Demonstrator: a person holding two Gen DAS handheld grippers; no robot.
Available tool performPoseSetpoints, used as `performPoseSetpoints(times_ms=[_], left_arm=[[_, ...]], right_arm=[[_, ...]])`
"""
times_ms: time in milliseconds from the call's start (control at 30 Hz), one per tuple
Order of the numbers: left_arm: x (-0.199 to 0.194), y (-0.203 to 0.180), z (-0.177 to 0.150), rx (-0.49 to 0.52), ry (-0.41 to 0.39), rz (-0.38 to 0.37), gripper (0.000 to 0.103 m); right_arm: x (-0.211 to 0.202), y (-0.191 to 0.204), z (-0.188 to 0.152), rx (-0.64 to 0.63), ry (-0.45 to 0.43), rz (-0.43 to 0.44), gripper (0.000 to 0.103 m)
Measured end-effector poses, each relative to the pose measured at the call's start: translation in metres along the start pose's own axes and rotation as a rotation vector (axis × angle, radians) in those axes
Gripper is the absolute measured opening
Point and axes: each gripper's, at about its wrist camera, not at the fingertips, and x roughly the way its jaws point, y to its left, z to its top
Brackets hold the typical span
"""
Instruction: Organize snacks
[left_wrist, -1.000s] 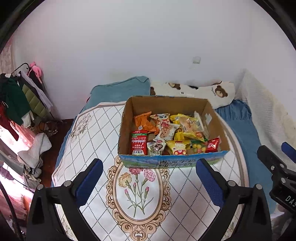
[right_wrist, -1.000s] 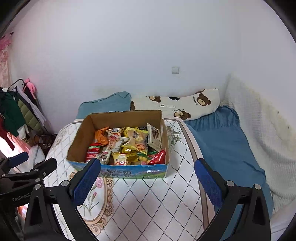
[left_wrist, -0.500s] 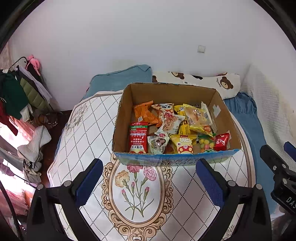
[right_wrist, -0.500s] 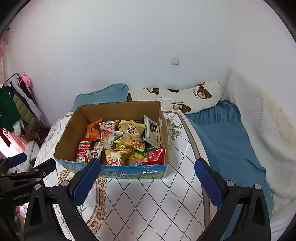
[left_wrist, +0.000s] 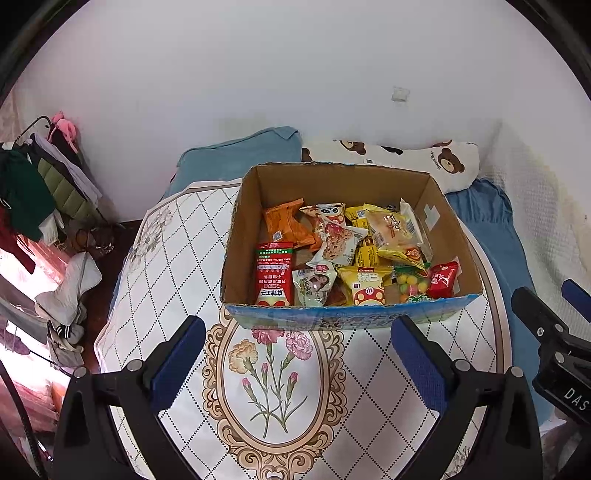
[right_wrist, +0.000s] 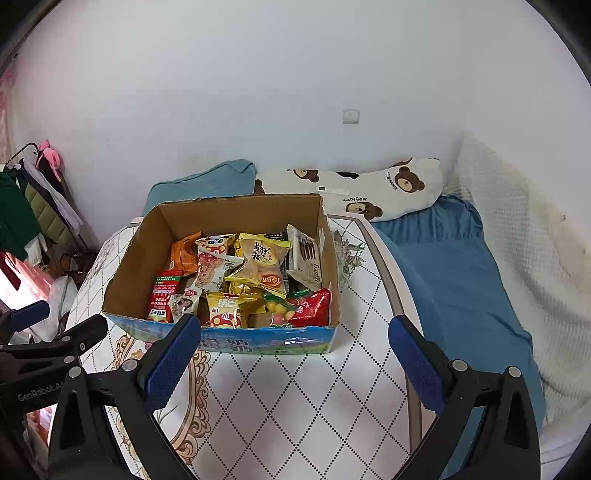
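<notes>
Facing the scene: both grippers are held short of the box, each with fingers spread wide and nothing between them
Bed: blue sheet (right_wrist: 443, 266) and a bear-print pillow (right_wrist: 388, 188) are seen behind and to the right of the table
Table: quilted floral cover (left_wrist: 266, 373); the box is carried on it
Cardboard box (left_wrist: 325, 184): open-topped, upright, near the table's middle
Snacks (left_wrist: 340, 254): all are seen lying inside the box in a loose, overlapping heap; none is seen on the table
Left gripper (left_wrist: 295, 354): centred on the box's near wall
Right gripper (right_wrist: 293, 350): aimed at the box's right near corner
Step in hand: either sorting is about to be done or the packets were gathered in; this cannot be settled
Left view only: the red sachet's (left_wrist: 274, 273) full face
Right view only: the white packet (right_wrist: 306, 258) against the right wall
</notes>
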Motion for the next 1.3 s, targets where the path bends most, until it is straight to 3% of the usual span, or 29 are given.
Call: performPoseSetpoints(times_ms=[1300], left_arm=[[-0.013,-0.001,0.002,0.009,-0.014,-0.019,0.103]], right_arm=[[-0.008,0.0,0.002,0.011,-0.007,0.015,0.103]])
